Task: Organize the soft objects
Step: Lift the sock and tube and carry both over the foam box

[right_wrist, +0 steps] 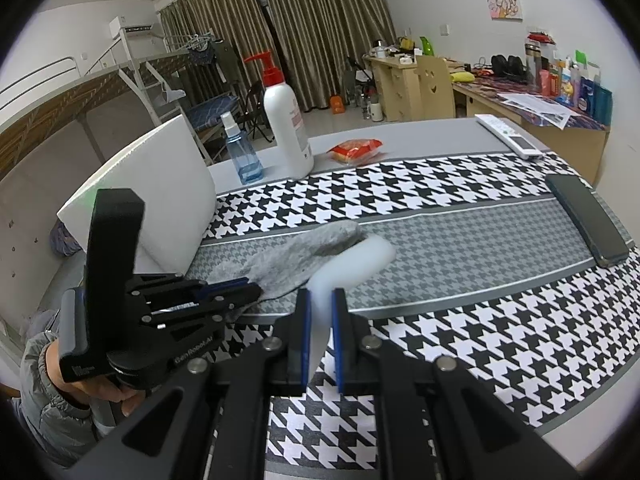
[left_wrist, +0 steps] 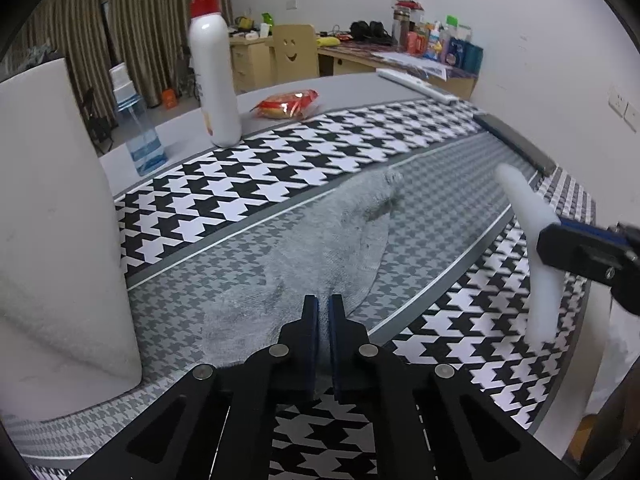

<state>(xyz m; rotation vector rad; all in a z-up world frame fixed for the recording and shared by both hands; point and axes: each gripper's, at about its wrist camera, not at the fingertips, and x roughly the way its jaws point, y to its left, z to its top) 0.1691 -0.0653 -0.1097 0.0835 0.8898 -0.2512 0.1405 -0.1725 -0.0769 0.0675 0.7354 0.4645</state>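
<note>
On checkered table mat (left_wrist: 280, 168), gray sock (left_wrist: 320, 248) running to upper right from left gripper (left_wrist: 323, 308) pinching its near end, right gripper (right_wrist: 320, 308) clamping white foam stick (right_wrist: 352, 260)

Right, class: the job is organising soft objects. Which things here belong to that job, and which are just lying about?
Part of the job:
grey sock, pinched by the left tool
white foam strip, held in the right tool
white foam block

Lying about:
pump bottle
spray bottle
snack packet
remote
phone
</note>
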